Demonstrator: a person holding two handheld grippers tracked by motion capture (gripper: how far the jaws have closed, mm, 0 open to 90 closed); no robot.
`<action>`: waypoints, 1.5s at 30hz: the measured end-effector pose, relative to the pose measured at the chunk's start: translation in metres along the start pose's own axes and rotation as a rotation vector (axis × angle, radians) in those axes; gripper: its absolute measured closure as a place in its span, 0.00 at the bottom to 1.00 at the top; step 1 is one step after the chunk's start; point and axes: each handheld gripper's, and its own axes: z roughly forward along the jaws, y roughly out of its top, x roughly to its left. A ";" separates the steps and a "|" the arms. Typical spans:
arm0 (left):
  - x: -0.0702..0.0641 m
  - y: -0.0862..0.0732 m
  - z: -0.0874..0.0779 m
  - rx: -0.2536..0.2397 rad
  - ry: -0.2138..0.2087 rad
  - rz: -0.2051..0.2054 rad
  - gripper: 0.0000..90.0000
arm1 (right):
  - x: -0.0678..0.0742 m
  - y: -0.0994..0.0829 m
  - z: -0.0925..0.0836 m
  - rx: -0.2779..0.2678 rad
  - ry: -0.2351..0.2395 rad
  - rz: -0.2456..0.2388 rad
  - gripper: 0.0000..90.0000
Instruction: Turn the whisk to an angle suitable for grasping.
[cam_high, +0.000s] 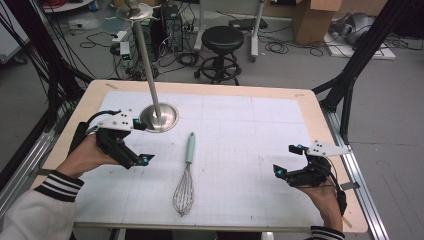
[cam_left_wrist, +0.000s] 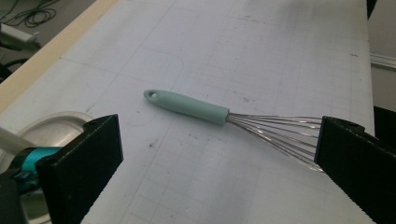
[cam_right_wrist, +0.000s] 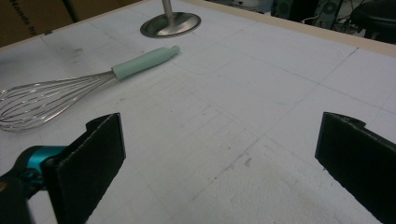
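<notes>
At the left we see the left gripper (cam_high: 142, 143), jaws wide and empty, beside the steel stand base (cam_high: 159, 117). The mint-handled whisk (cam_high: 186, 172) lies flat mid-desk (cam_high: 260, 130), untouched. Well apart at the right, the right gripper (cam_high: 286, 160) hovers, jaws wide.

The tabletop (cam_high: 320, 150) is pale wood at its edges, covered by a white gridded mat (cam_high: 240, 130) with faint scuffs. Beyond its far edge lies a grey floor (cam_high: 300, 65) strewn with black cables (cam_high: 282, 47). A black round stool (cam_high: 222, 37) on a wheeled base stands just past the far edge, near the middle. A cardboard box (cam_high: 312, 20) sits far right, with a computer tower (cam_high: 172, 25) farther left. Black frame struts (cam_high: 360, 55) slant down at the right, and aluminium rails (cam_high: 362, 185) run along both sides. The lighting is even and soft.
</notes>
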 end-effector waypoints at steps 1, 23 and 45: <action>0.000 0.005 0.006 0.005 -0.019 0.015 0.02 | 0.000 0.000 0.000 -0.001 0.000 0.001 0.01; -0.007 0.035 0.074 0.160 -0.160 0.106 0.33 | 0.001 0.000 0.001 0.003 0.003 0.005 0.01; -0.013 0.033 0.131 0.303 -0.269 0.158 0.74 | 0.001 0.000 0.000 0.001 0.008 0.003 0.01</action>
